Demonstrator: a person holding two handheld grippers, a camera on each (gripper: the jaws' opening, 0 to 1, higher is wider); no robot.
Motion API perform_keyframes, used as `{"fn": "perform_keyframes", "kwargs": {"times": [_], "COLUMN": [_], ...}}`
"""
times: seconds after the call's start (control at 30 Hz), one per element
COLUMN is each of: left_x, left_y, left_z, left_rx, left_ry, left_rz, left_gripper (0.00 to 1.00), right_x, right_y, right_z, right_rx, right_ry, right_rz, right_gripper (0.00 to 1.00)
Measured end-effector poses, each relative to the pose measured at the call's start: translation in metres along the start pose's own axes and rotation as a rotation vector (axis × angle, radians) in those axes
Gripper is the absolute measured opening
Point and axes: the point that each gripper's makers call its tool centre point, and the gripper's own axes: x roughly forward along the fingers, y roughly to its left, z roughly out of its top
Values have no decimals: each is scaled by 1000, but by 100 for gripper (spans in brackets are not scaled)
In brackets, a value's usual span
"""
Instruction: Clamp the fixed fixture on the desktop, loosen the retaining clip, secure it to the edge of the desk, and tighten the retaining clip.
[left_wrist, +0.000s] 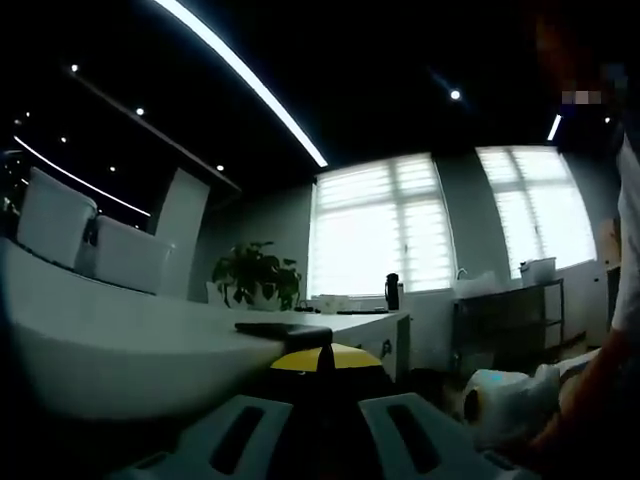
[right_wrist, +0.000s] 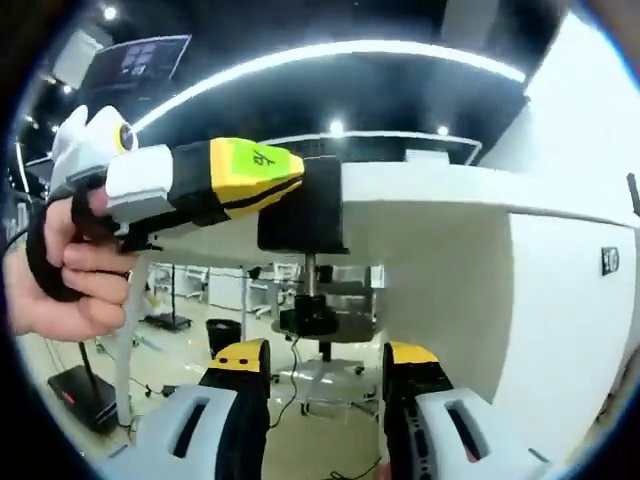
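Right gripper view, looking from below desk height: the black clamp fixture (right_wrist: 303, 215) sits on the edge of the white desk (right_wrist: 440, 190), its body against the desk's front lip and a threaded screw with a round black knob (right_wrist: 308, 318) hanging beneath the edge. The left gripper (right_wrist: 285, 180) comes in from the left, held in a person's hand (right_wrist: 60, 265); its yellow-and-black jaws are pressed closed on the upper part of the fixture. The right gripper (right_wrist: 325, 375) has its own yellow-tipped jaws standing apart, the knob in the gap just above the tips, not visibly touched. Behind, under the desk: pale floor, chair bases, a dark bin (right_wrist: 222, 335); contents cannot be made out. Left gripper view, looking along the desktop: the left gripper's jaws rise from the bottom with yellow tips drawn together on a dark flat part of the fixture (left_wrist: 283, 332) lying on the desk surface at its near edge. Farther along the desk: a potted plant (left_wrist: 257, 275) in a white pot, a dark bottle (left_wrist: 392, 291) near the bright windows (left_wrist: 385, 225). A dark shelf unit (left_wrist: 505, 320) at right carries a pale tub (left_wrist: 538, 268); what is inside cannot be seen.
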Motion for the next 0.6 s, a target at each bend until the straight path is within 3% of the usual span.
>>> {"fn": "perform_keyframes", "kwargs": {"times": [0.17,0.27,0.4,0.47,0.6], "left_x": [2,2,2,2,1], "left_y": [-1,0,0,0,1], "left_z": [-1,-2,-2,-2,-2], "left_rx": [10,15,15,19,19], "left_ry": [-1,2,3,4,6], "left_rz": [-1,1,1,2,2], "left_gripper": [2,2,2,2,2], "right_x": [13,14,17,21,24], "right_y": [-3,0,5,2,5], "right_z": [9,18,25,19,18], "right_rx": [67,112,71,38,55], "right_ry": [-25,-52,-66,-33,-31], "right_rz": [-35,-26,-32,-56,-37], "right_gripper": [43,36,34,29,27]}}
